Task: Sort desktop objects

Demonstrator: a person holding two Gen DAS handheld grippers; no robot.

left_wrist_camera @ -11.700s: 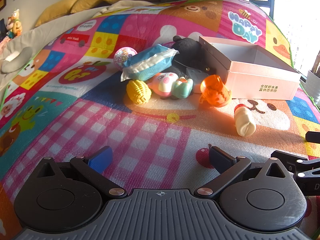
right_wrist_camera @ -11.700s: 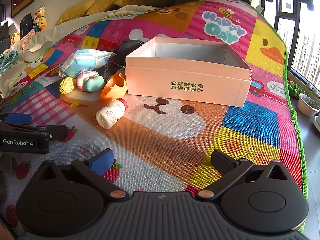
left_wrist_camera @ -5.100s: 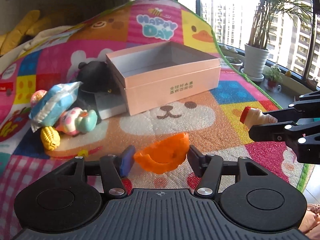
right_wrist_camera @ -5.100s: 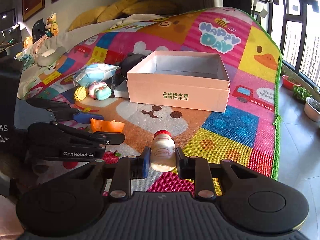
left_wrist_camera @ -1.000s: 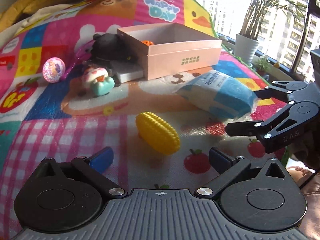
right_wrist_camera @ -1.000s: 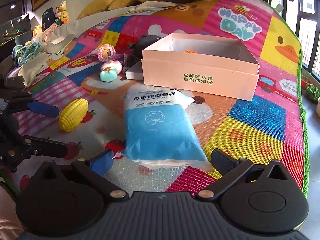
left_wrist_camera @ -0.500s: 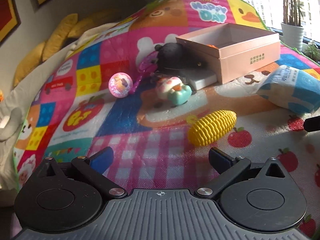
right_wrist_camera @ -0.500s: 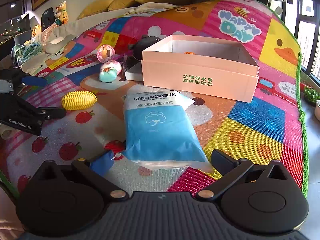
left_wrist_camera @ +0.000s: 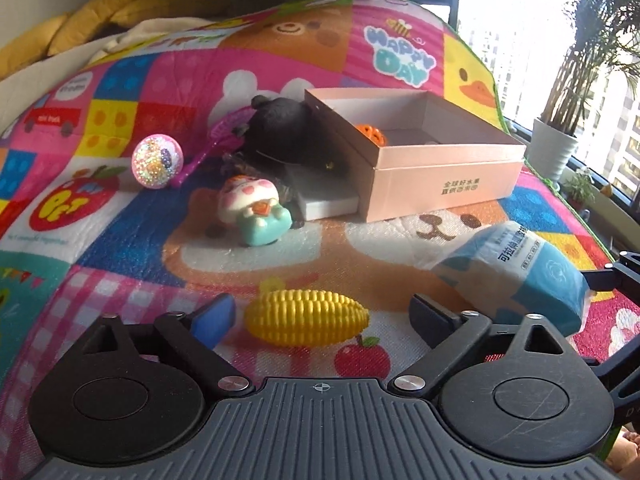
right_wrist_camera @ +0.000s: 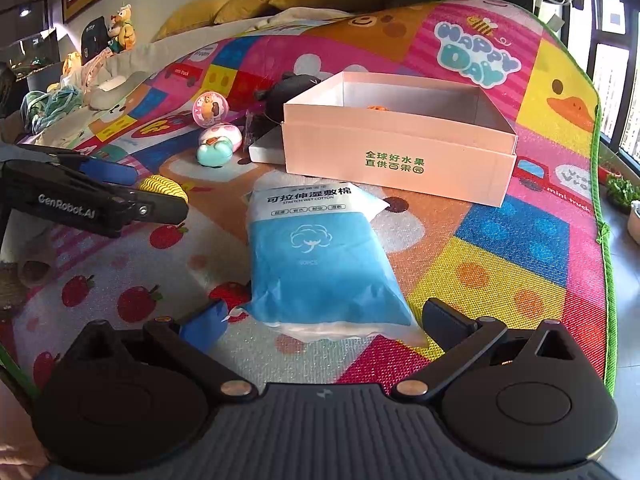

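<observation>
Left gripper (left_wrist_camera: 320,314) straddles the corn toy (left_wrist_camera: 306,317); jaws have just been closing, pads not yet on it.
Corn lies on the mat (left_wrist_camera: 120,220) w/ its long axis crosswise, tip to tip betw. the fingers; pink box (left_wrist_camera: 436,172) sits beyond it, to the right. Right gripper (right_wrist_camera: 320,324), wide open, brackets the near end of the wipes pack (right_wrist_camera: 320,256), so corn is left's pick.

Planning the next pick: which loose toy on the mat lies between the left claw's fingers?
The yellow ribbed plastic corn cob, between the closing fingers untouched; glitter ball and squishy figure lie farther back.
</observation>
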